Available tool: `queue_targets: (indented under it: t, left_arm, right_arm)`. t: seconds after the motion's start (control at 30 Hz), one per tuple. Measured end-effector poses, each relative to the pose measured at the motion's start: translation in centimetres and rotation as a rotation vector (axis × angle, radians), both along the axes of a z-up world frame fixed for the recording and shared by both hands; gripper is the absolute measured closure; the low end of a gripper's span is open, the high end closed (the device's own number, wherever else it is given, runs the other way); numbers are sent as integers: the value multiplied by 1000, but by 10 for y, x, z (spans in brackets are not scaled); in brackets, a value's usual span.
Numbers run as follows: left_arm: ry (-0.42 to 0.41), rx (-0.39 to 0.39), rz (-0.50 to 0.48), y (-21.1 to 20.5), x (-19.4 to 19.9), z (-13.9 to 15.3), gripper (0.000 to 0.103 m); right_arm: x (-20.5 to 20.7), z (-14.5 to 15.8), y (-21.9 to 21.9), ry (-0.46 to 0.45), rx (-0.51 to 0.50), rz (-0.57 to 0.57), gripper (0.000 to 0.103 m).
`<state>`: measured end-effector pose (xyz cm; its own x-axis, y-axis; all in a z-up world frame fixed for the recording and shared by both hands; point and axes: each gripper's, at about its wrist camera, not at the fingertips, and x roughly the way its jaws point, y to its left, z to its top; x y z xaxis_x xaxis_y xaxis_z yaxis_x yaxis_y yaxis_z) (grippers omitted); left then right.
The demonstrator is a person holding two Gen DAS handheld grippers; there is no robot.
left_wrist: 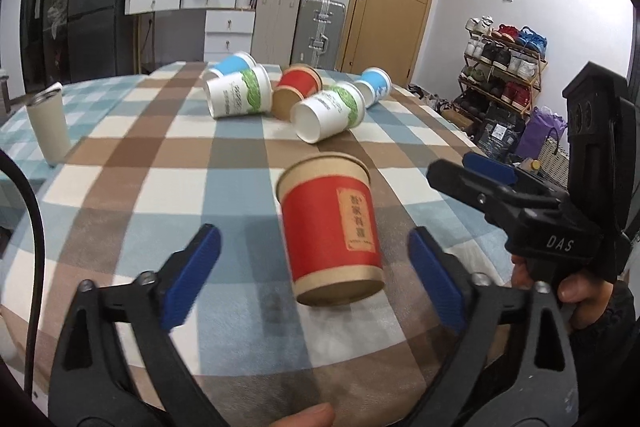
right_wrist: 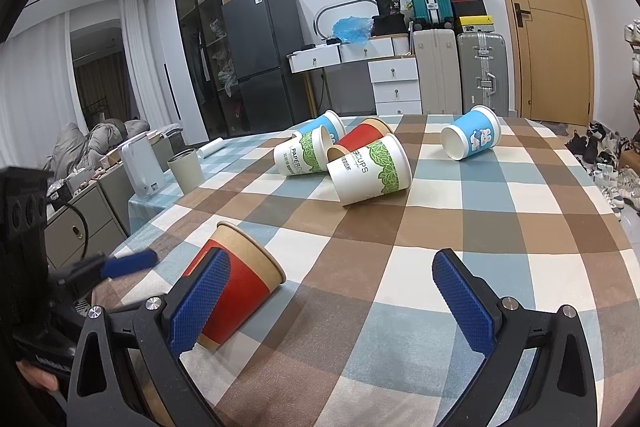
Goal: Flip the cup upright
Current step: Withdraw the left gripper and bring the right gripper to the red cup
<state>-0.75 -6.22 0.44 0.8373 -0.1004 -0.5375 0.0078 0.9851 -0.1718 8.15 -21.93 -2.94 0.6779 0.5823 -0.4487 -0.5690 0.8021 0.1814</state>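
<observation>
A red and kraft paper cup (left_wrist: 330,229) lies tilted on the checked tablecloth (left_wrist: 160,155), base toward me, rim away. My left gripper (left_wrist: 314,279) is open, its blue pads on either side of the cup's base without touching. In the right wrist view the same cup (right_wrist: 236,275) lies on its side at lower left, partly behind the left pad (right_wrist: 200,303). My right gripper (right_wrist: 330,301) is open and empty, to the right of the cup. The right gripper also shows in the left wrist view (left_wrist: 476,179).
Several more cups lie tipped in a cluster further back: white-green (left_wrist: 238,95), red (left_wrist: 298,89), white-green (left_wrist: 326,113), blue (left_wrist: 374,85). A beige tumbler (left_wrist: 48,125) stands upright at the table's left edge. A kettle (right_wrist: 142,167) stands beyond the left edge.
</observation>
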Motion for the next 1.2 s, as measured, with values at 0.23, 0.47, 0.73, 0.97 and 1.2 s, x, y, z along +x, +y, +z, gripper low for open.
queue_targets:
  t: [0.23,0.47,0.73,0.97,1.2]
  left_arm:
    - [-75,28,35,25,-4,18,1]
    - [-107,69,71,54,4,19,1]
    - [-137,77,73,67,12,5,1]
    - [-139,81,62,64,13,-3,1]
    - [-140,58,61,65,12,-5,1]
  right_arm:
    - [-2,0,6,19,-17,16,0]
    - [-9,3,16,27,-23,47,0]
    - [-12,2,21,7,-19,70,0]
    - [-13,1,18,8,-3,73,0]
    - [-13,2,19,13,-12,72,0]
